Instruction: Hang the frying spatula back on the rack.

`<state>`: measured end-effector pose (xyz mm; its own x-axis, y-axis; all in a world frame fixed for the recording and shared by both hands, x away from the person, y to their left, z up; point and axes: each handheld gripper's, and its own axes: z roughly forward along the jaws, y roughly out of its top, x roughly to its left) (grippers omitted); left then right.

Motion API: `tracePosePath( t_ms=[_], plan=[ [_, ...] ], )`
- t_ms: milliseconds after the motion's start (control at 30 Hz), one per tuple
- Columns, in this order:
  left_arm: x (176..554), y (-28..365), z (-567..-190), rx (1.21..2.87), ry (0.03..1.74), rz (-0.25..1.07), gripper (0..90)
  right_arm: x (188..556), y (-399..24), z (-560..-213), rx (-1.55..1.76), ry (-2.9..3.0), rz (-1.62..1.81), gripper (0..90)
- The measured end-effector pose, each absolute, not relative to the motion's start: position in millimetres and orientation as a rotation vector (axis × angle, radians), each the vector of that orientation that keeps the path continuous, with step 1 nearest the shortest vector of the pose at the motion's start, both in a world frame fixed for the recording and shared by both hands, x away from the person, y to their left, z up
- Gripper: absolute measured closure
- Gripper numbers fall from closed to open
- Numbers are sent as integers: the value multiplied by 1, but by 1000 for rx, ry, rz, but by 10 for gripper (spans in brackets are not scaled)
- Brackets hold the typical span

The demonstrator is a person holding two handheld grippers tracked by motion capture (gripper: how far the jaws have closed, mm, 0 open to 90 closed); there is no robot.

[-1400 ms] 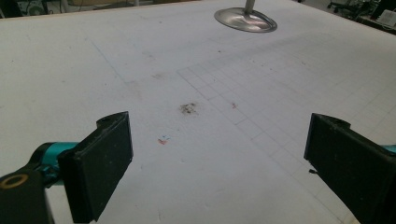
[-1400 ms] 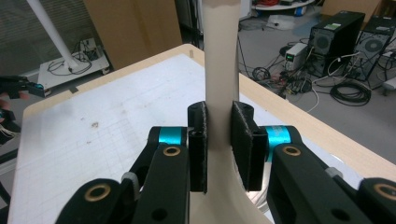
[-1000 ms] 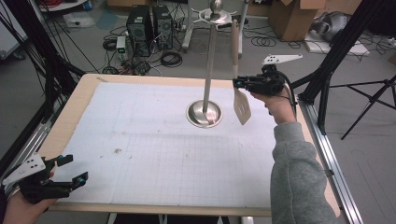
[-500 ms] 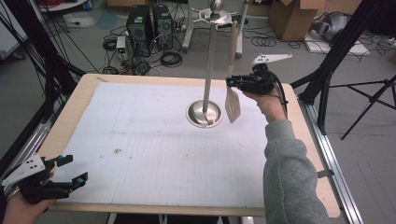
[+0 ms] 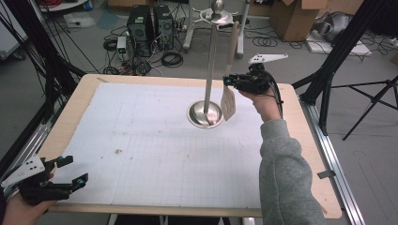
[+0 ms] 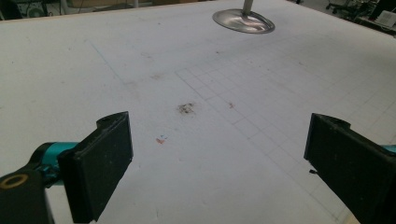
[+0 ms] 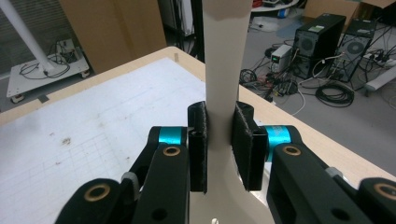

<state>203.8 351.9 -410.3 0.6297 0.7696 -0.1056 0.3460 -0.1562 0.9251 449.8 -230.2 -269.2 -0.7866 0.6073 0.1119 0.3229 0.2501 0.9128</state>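
Moved: right gripper (image 5: 233,82) with its wooden spatula (image 5: 228,102) has shifted closer to the stand's pole (image 5: 210,70) since a second ago; left gripper (image 5: 70,171) has stayed put
Right gripper: jaws pinching the spatula's handle, blade hanging down just beside the stand's round metal base (image 5: 205,114)
Right gripper view: pads (image 7: 198,145) pressed on both sides of the pale handle (image 7: 224,70)
Left gripper: jaws spread wide, nothing between them, at the near left corner of the table (image 5: 61,131)
Surface: white grid sheet (image 6: 261,116)
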Motion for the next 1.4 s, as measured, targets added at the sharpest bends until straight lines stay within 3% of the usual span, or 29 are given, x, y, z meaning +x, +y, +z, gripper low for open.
tracePosePath(
  t_ms=[600, 833, 1100, 1200, 1400],
  plan=[
    [205, 351, -411, 1764, 911, 476, 83, 449, -226, -272, 883, 2228, 1530, 738],
    [206, 350, -411, 1761, 909, 477, 82, 447, -225, -272, 896, 2211, 1497, 527],
    [210, 347, -411, 1769, 901, 468, 82, 439, -222, -272, 916, 2178, 1450, 192],
    [213, 345, -412, 1773, 896, 461, 82, 434, -225, -276, 918, 2141, 1474, 141],
    [220, 339, -412, 1780, 883, 453, 82, 426, -228, -285, 905, 2160, 1476, 139]
  ],
)
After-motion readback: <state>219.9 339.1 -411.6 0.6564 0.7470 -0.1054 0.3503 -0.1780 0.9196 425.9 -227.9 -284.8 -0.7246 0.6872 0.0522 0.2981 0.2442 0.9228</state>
